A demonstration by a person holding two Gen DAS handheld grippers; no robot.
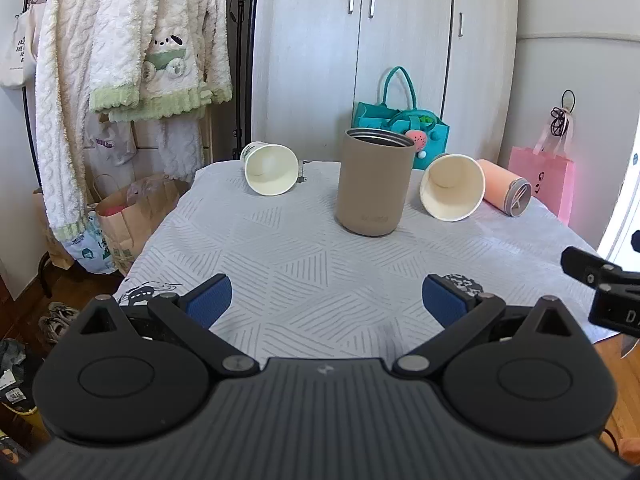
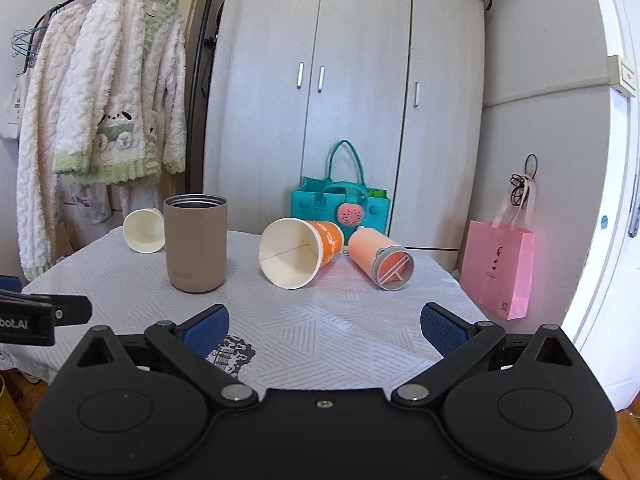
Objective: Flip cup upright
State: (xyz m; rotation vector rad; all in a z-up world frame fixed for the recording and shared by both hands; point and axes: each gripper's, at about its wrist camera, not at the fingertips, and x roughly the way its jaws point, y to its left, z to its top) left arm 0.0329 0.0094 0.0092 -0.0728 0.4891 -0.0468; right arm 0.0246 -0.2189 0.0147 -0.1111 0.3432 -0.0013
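A tan tumbler [image 1: 375,182] [image 2: 195,242] stands upright mid-table. A white paper cup [image 1: 271,168] [image 2: 143,230] lies on its side at the far left, mouth toward me. An orange paper cup [image 1: 453,187] [image 2: 299,251] lies on its side right of the tumbler, mouth toward me. A peach tumbler [image 1: 505,192] [image 2: 380,257] lies on its side at the far right. My left gripper [image 1: 327,300] is open and empty near the table's front edge. My right gripper [image 2: 325,330] is open and empty, short of the orange cup.
The table has a grey patterned cloth [image 1: 304,256] [image 2: 320,312]. A teal bag [image 1: 400,128] [image 2: 340,204] stands behind the table before a wardrobe. A pink bag [image 2: 498,270] is at the right. Robes [image 1: 120,60] hang left, with paper bags [image 1: 132,212] below.
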